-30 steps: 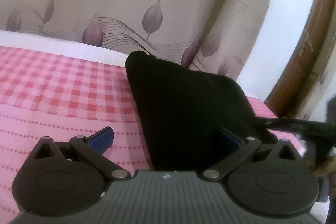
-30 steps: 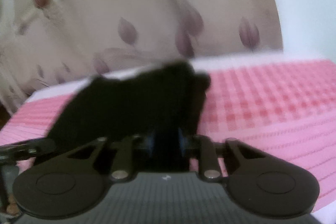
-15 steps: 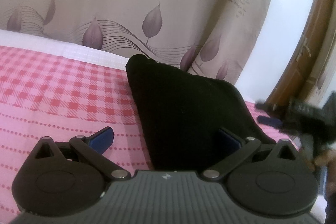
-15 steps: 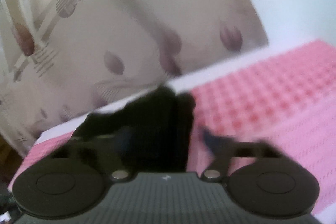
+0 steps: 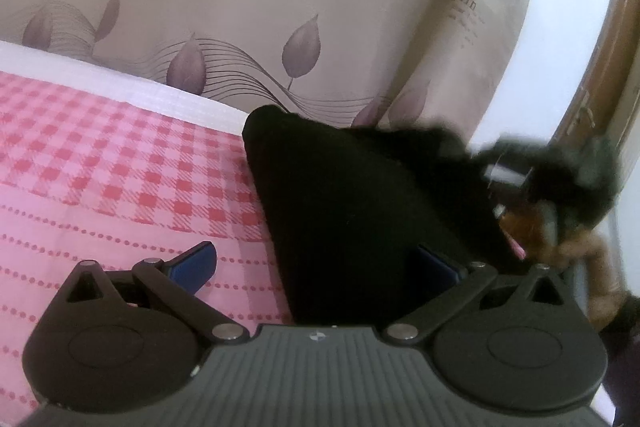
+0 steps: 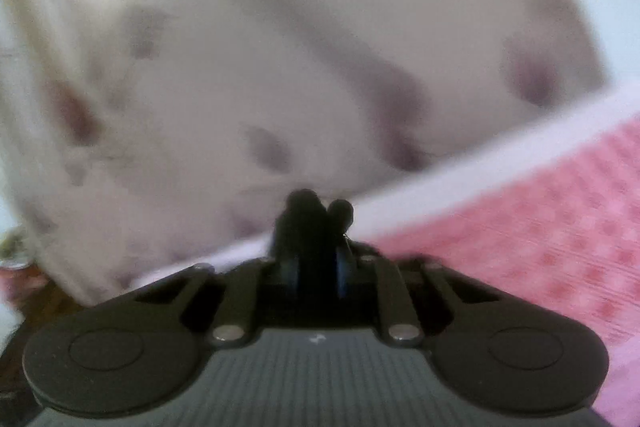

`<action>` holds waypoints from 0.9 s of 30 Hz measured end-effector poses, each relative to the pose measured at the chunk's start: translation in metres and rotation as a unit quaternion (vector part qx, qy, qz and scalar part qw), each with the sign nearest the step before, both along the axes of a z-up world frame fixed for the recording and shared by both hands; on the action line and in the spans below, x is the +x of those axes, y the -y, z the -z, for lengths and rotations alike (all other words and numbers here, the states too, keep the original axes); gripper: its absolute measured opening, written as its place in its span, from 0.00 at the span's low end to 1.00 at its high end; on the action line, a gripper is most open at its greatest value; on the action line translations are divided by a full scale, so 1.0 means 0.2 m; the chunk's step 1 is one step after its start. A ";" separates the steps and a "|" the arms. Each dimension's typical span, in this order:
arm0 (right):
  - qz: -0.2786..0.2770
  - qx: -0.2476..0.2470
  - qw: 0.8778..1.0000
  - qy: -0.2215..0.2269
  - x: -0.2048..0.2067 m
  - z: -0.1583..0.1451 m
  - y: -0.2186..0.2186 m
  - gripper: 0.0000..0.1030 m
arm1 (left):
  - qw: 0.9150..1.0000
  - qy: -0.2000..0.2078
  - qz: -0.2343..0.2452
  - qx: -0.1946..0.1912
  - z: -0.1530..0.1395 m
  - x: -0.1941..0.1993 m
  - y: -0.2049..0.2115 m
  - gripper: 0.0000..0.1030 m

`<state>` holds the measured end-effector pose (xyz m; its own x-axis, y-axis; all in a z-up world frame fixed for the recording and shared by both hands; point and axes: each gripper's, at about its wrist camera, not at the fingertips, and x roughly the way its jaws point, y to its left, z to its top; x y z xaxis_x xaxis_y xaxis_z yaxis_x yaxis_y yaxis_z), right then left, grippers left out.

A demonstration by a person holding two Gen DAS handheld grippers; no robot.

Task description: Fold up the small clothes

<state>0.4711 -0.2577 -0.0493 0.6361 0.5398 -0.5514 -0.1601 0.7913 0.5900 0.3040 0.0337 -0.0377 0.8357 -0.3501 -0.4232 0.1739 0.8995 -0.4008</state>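
Black garment [image 5: 360,227] lay on pink bedsheet [image 5: 100,167]; left gripper [image 5: 316,267] gaped wide; right gripper [image 6: 316,267], at three o'clock, was closing on its edge

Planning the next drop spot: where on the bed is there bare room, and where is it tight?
Free: the pink checked bedspread left of the black garment, back to the white edge strip. Crowded: the garment's right side, where the right gripper is closing on a black fold beside the leaf-print curtain.

Soft daylight, fisheye-warped edges, right wrist view heavily blurred, perhaps motion.
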 end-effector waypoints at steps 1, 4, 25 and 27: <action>0.003 -0.034 0.999 -0.013 0.01 0.05 0.01 0.16 | 1.000 -0.001 0.001 0.000 0.00 0.00 0.00 1.00; 0.008 -0.021 0.999 -0.027 -0.01 0.15 0.07 0.18 | 1.000 0.002 0.002 0.004 0.00 0.00 0.01 1.00; -0.112 -0.017 0.992 -0.054 -0.36 0.05 0.02 0.87 | 0.990 -0.093 0.107 -0.011 0.01 0.34 0.05 1.00; -0.119 -0.012 0.992 -0.049 -0.32 0.08 -0.01 0.88 | 0.989 -0.090 0.117 0.007 0.01 0.40 0.09 1.00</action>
<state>0.4073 -0.2563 -0.0644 0.4359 0.6535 -0.6188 -0.2871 0.7526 0.5926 0.3836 0.0157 -0.0395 0.6423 -0.5184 -0.5646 0.3055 0.8487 -0.4317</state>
